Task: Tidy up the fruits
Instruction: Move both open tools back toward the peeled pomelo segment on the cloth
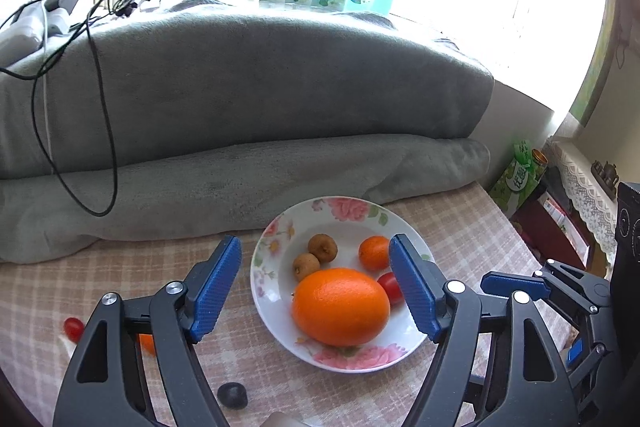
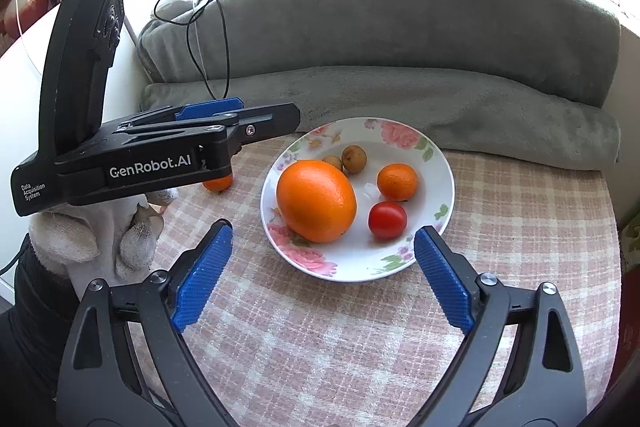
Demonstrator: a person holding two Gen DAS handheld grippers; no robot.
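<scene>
Both grippers are spread wide with nothing between the ribbed blue pads: right gripper (image 2: 322, 275) hangs just short of the plate, left gripper (image 1: 316, 287) sits at its near-left rim. The glossy floral plate (image 2: 434, 163) on the checked woven tablecloth (image 2: 500, 247) holds a big dimpled orange (image 2: 316, 201), a smooth cherry tomato (image 2: 387, 220), a small tangerine (image 2: 397, 181) and two rough brown longans (image 2: 354, 159). Left of it lie a loose tomato (image 1: 74, 329) and another tangerine (image 2: 218, 183). Fuzzy grey blanket (image 1: 240, 99) behind.

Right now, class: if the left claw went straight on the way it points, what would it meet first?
Probably the large round orange in the flowered white plate, lying between the left claw's open jaws; depth is uncertain.
</scene>
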